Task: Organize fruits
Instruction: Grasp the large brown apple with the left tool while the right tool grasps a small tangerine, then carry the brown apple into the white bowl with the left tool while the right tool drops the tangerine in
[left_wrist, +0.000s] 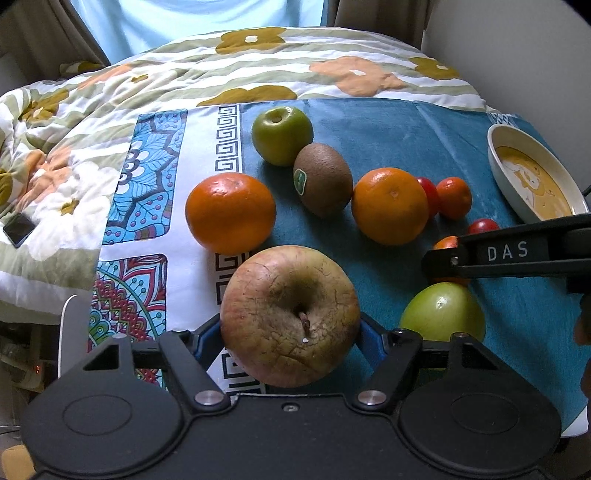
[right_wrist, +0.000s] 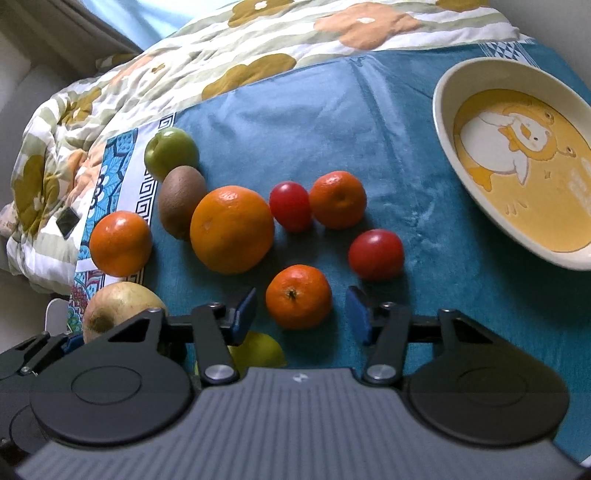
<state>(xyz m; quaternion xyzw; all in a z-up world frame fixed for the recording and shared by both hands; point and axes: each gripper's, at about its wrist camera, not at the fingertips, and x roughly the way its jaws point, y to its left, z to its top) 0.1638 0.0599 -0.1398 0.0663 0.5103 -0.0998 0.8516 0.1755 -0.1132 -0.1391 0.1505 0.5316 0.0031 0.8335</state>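
Note:
My left gripper (left_wrist: 290, 339) is shut on a big russet apple (left_wrist: 290, 314), its blue pads pressing both sides. In the right wrist view that apple (right_wrist: 118, 306) sits at the lower left. My right gripper (right_wrist: 301, 314) is open around a small mandarin (right_wrist: 298, 295), with a gap showing at each pad. One of its fingers (left_wrist: 506, 254) reaches in from the right. Two oranges (right_wrist: 232, 229) (right_wrist: 120, 243), a kiwi (right_wrist: 183, 201), a green apple (right_wrist: 170, 151), two red tomatoes (right_wrist: 290, 205) (right_wrist: 376, 253) and another mandarin (right_wrist: 337, 199) lie on the teal cloth (right_wrist: 332, 110).
A cream bowl (right_wrist: 443, 122) with a yellow cartoon print stands at the far right. A second green apple (left_wrist: 443, 314) lies just under the right gripper. A floral quilt (left_wrist: 110, 92) with a phone (left_wrist: 18, 229) on it borders the cloth behind and to the left.

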